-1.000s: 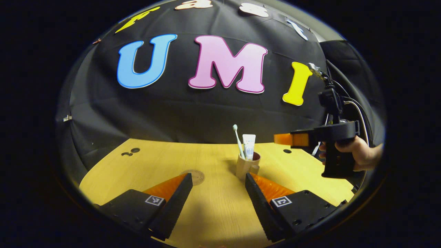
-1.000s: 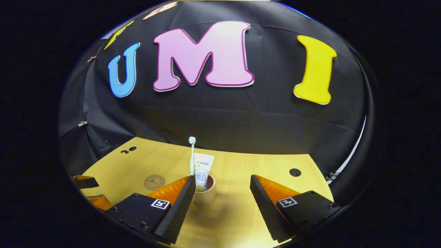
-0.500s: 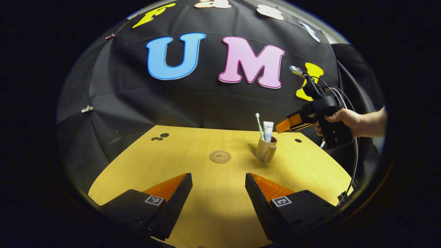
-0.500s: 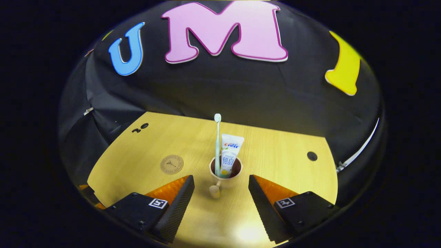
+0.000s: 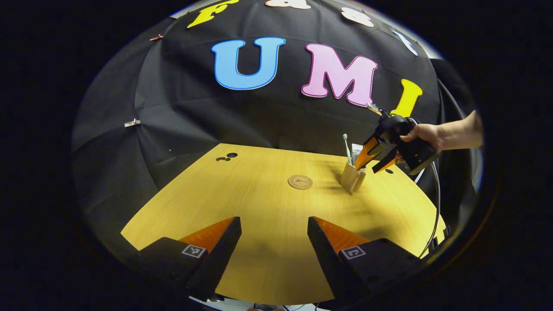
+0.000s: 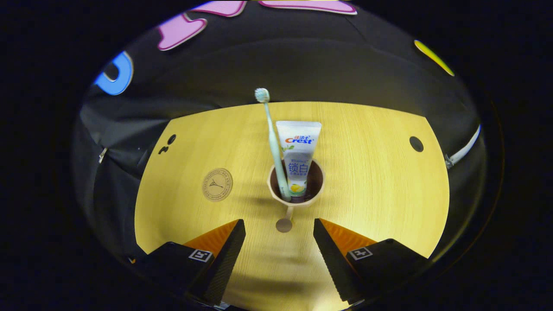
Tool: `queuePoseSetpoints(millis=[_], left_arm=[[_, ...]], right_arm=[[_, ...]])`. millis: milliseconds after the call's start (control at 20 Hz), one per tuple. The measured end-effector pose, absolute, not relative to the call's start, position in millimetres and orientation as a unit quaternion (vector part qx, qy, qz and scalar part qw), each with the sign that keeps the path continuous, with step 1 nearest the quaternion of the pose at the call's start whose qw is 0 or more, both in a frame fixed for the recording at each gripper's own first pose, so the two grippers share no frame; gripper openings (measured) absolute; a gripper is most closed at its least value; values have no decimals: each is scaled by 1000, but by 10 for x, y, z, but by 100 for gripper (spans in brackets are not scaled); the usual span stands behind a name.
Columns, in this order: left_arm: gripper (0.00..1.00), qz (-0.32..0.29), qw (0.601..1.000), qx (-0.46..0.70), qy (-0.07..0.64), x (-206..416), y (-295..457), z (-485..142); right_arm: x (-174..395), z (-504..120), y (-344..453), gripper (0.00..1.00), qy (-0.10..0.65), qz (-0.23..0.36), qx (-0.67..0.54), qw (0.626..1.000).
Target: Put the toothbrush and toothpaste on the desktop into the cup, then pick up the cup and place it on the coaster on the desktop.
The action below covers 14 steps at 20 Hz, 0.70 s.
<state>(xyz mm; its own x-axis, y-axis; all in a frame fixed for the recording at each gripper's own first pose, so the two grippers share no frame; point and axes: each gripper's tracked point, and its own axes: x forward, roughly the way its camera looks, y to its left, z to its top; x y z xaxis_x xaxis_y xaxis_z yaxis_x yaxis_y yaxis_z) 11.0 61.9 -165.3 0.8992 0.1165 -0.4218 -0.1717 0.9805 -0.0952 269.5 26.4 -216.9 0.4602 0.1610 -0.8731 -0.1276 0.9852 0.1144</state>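
Note:
A tan cup [image 6: 295, 195] with a handle stands on the wooden desktop [image 6: 371, 190], holding a pale green toothbrush [image 6: 271, 134] and a white toothpaste tube [image 6: 299, 151] upright. My right gripper [image 6: 279, 229] hovers open above and just behind the cup, its handle pointing between the fingers. In the left gripper view that gripper [image 5: 375, 156], held by a hand [image 5: 425, 134], tilts down over the cup [image 5: 352, 177]. A round brown coaster [image 6: 217, 184] lies left of the cup [image 5: 300, 181]. My left gripper [image 5: 274, 229] is open over the near desk, far from the cup.
The desktop [image 5: 259, 203] has a small dark hole [image 6: 416, 144] at the far right and a pair of dark holes [image 5: 227, 157] at the far left. Black cloth walls close the back and sides. A cable [image 5: 435, 207] hangs from the right gripper.
The left gripper has drawn back from the cup, which now looks farther off. The right gripper has risen and pitched downward, now looking onto the cup from above.

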Motion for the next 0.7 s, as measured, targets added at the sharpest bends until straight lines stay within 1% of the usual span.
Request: queuePoseSetpoints(millis=[100,500,700], left_arm=[[98,77,971,-64,217,79,637,-1697],[98,98,963,-80,237,-36,750,-1913],[98,107,959,-82,249,-73,776,-2021]], right_arm=[[2742,-2324,217,98,528,73,-5,846],[2933,-2776,249,97,588,29,34,808],[3000,-2930,180,95,601,13,34,799]])
